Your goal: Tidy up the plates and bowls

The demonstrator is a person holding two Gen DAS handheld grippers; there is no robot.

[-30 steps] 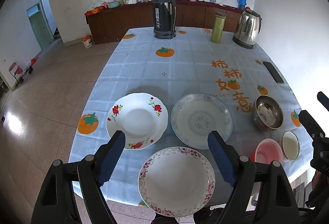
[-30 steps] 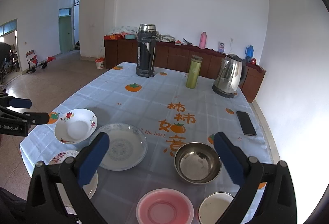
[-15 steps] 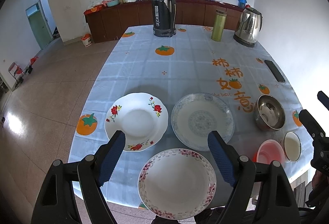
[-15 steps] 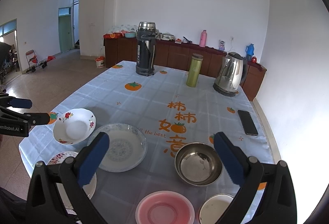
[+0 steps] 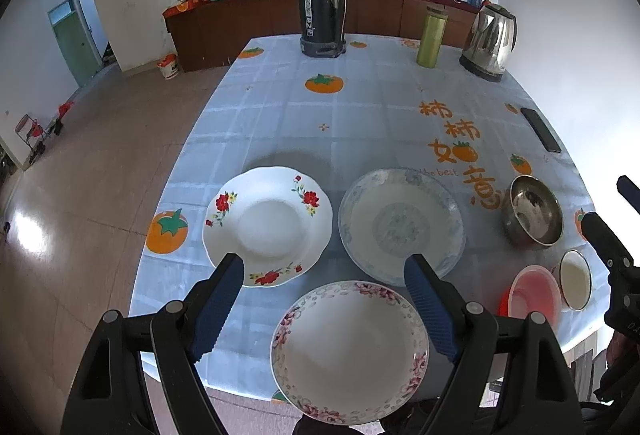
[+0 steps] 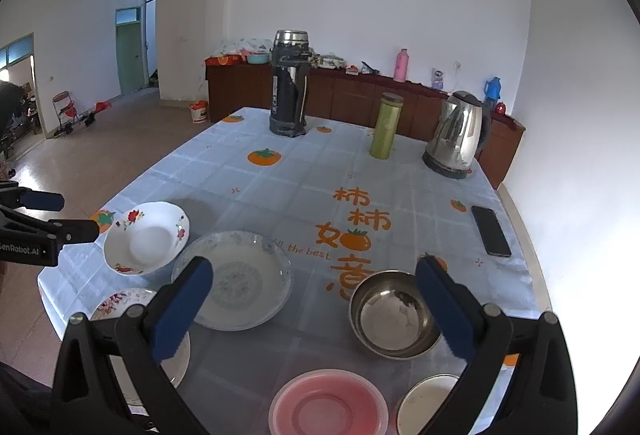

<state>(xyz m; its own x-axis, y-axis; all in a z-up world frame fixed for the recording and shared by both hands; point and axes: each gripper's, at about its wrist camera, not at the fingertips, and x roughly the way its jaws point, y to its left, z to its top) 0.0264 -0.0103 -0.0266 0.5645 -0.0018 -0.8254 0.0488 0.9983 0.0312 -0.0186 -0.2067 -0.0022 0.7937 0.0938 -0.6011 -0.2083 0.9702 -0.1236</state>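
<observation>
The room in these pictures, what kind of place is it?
Probably a home dining room: a table under a persimmon-print cloth, an electric kettle and large thermos on it, and a wooden sideboard along the wall.

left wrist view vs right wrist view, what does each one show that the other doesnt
Only the left wrist view shows the pink-rimmed plate whole, below the open left gripper. Only the right wrist view shows the pink bowl and the steel bowl up close, under the open right gripper. Both show the red-flower plate, the blue-patterned plate, the white bowl, the phone, the kettle and both flasks.
</observation>
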